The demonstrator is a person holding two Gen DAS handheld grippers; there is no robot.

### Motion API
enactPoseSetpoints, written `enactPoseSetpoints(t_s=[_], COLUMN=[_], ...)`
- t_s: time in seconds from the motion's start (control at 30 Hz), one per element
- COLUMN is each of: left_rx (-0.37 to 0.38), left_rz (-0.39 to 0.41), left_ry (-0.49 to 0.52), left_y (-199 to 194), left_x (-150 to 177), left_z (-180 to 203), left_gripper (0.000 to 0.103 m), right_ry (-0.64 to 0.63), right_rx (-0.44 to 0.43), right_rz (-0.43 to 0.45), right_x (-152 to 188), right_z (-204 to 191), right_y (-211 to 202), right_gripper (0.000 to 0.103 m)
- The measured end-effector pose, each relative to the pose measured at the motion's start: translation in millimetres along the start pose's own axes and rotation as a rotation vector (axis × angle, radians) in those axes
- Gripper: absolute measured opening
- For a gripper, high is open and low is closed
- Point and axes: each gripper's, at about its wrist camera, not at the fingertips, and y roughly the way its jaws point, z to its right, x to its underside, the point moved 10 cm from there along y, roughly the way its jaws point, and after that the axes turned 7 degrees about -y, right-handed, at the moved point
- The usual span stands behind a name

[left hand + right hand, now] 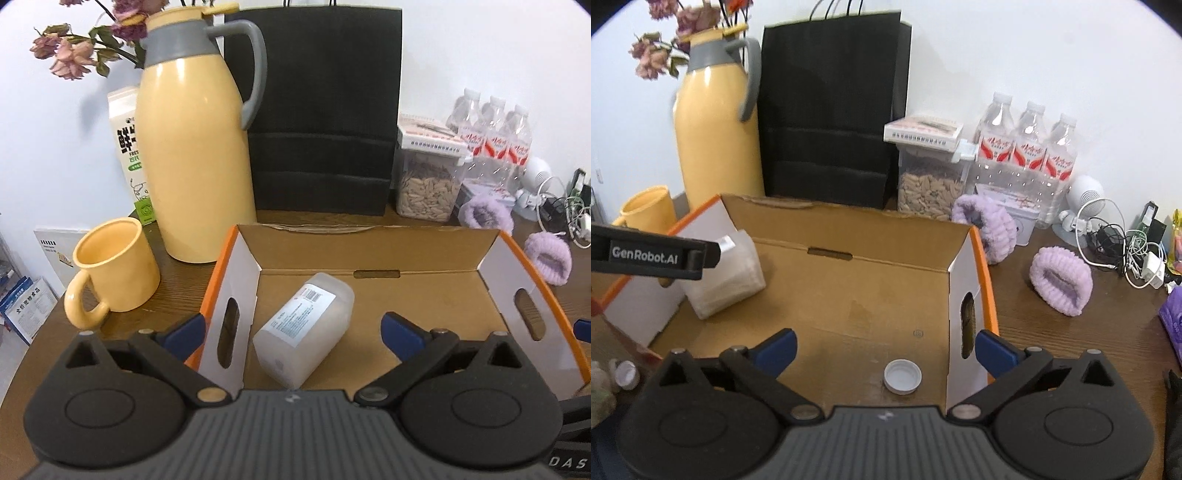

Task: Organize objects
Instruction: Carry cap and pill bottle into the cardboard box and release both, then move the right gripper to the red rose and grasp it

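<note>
A: Which step is in hand?

B: Judging by the layout, the filling of the cardboard box [373,295]. A frosted plastic container [303,328] already lies on its side on the box floor, just ahead of the left hand-held gripper [291,332], between its spread blue fingers [400,328] but touching neither. That gripper holds nothing.

A: And the right hand-held gripper [884,349]?

B: Also spread wide and empty. A white bottle cap [902,376] sits on the box floor directly ahead of it, open side up. The box's right wall [964,295] stands close to its right finger.

A: What does the next move call for?

B: Probably fetching something from the bench [1071,332]. The two lilac fluffy bands [1060,282] lie ahead and to the right of the right hand-held gripper, outside the box. It would need to clear the wall, then close on soft stuff that squashes.

A: How does the container look?

B: Translucent, squarish with rounded corners, a white printed label with a barcode facing up. Whether it is full cannot be told.
</note>
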Motion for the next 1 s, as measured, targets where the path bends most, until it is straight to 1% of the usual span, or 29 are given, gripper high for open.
enactPoseSetpoints(t_s=[0.23,0.47,0.6,0.7,0.77,0.9,1.0], left_rx=[0.038,0.089,0.109,0.122,0.125,0.109,0.104], left_rz=[0.030,0.069,0.090,0.078,0.067,0.078,0.061], left_ry=[-0.010,-0.020,-0.023,-0.029,-0.029,-0.006,-0.001], left_y=[-40.9,-87.5,-109.4,-120.5,-126.6,-138.0,-142.3], left_x=[14.4,40.1,59.5,78.4,92.5,118.9,139.9], left_z=[-12.1,-35.3,-50.5,-62.8,-71.1,-85.2,-94.2], left_gripper=[0.103,0.103,0.103,0.103,0.103,0.103,0.103], right_ry=[0.010,-0.048,-0.063,-0.090,-0.102,-0.092,-0.070], right_rx=[0.011,0.018,0.003,-0.009,-0.018,-0.043,-0.065], right_rz=[0.083,0.173,0.205,0.214,0.202,0.168,0.147], right_x=[2.2,25.4,50.2,73.6,92.5,128.0,152.4], right_z=[1.1,-5.3,-12.8,-22.2,-29.3,-42.6,-51.5], right_y=[-48.5,-112.5,-145.5,-163.0,-169.6,-177.8,-183.0], right_gripper=[0.103,0.103,0.103,0.103,0.103,0.103,0.103])
